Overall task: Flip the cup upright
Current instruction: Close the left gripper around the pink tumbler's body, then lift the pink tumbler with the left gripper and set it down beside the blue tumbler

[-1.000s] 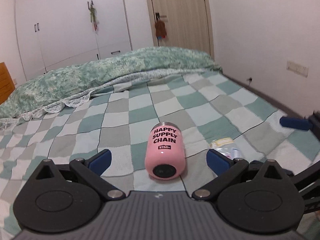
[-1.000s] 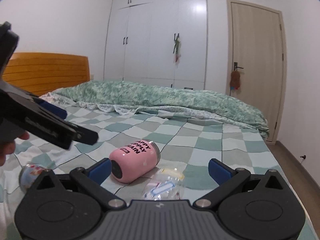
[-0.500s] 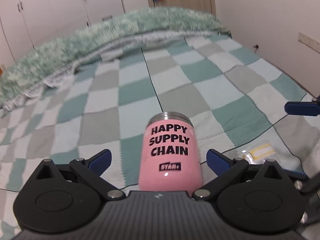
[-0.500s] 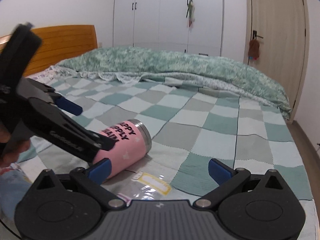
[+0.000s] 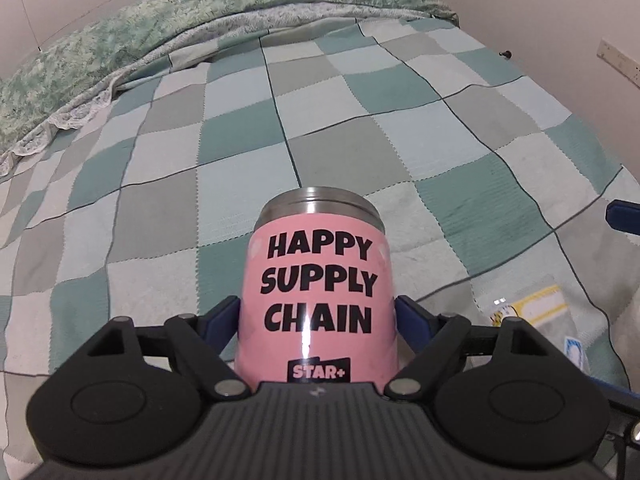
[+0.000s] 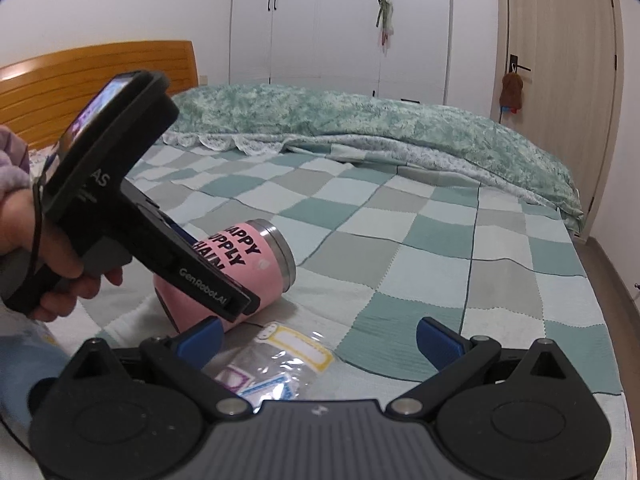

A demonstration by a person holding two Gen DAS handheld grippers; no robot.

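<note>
- left gripper (image 5: 318, 316) clamps the pink cup (image 5: 316, 300), lying sideways on the checked blanket (image 5: 360, 128)
- right gripper (image 6: 318, 338) hangs wide open, holding nothing

Open quilt (image 5: 360, 128) beyond cup (image 5: 318, 292); plastic bag (image 6: 272, 364) alongside.

My left gripper (image 5: 318, 320) is angled down toward the bed, its blue fingers (image 5: 222, 320) pressed against both sides of the pink cup (image 5: 318, 300), near its base. My left hand (image 6: 60, 264) is wrapped round the handle. My right gripper (image 6: 320, 338) hangs low beside it, jaws spread wide, gripping nothing.
</note>
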